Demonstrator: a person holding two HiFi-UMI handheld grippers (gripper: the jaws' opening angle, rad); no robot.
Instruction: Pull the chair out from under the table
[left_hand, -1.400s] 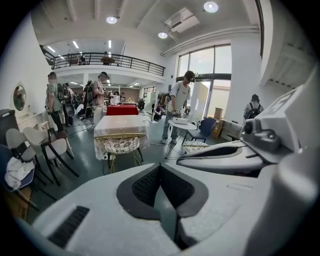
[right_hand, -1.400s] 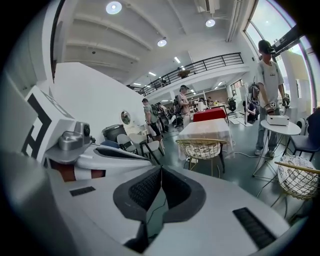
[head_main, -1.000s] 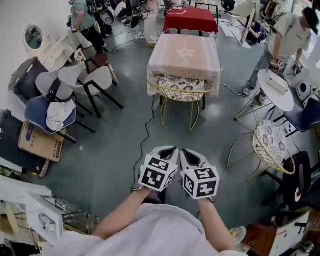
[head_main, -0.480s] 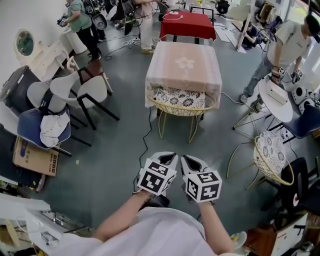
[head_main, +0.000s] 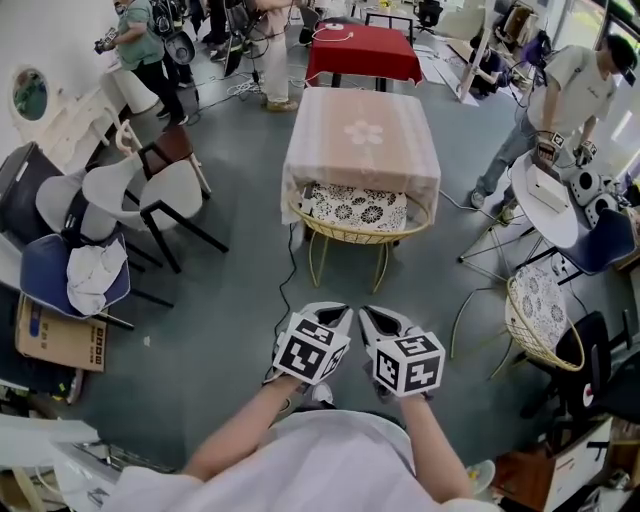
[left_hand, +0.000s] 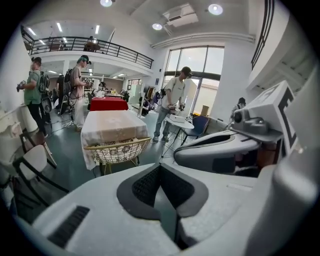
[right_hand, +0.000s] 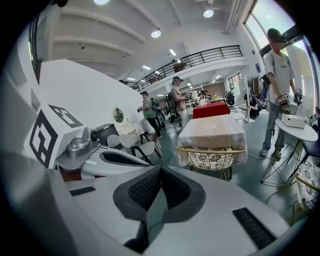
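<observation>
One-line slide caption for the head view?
Left gripper and right gripper, both shut and empty, side by side, short of the wire chair tucked under the cloth-covered table.

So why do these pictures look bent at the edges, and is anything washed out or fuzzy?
Head view: the wide lens bows everything, yet the chair and table stay sharp. Left gripper view: round fisheye, black corners, windows blown white. Right gripper view: same black rim, window glaring.
</observation>
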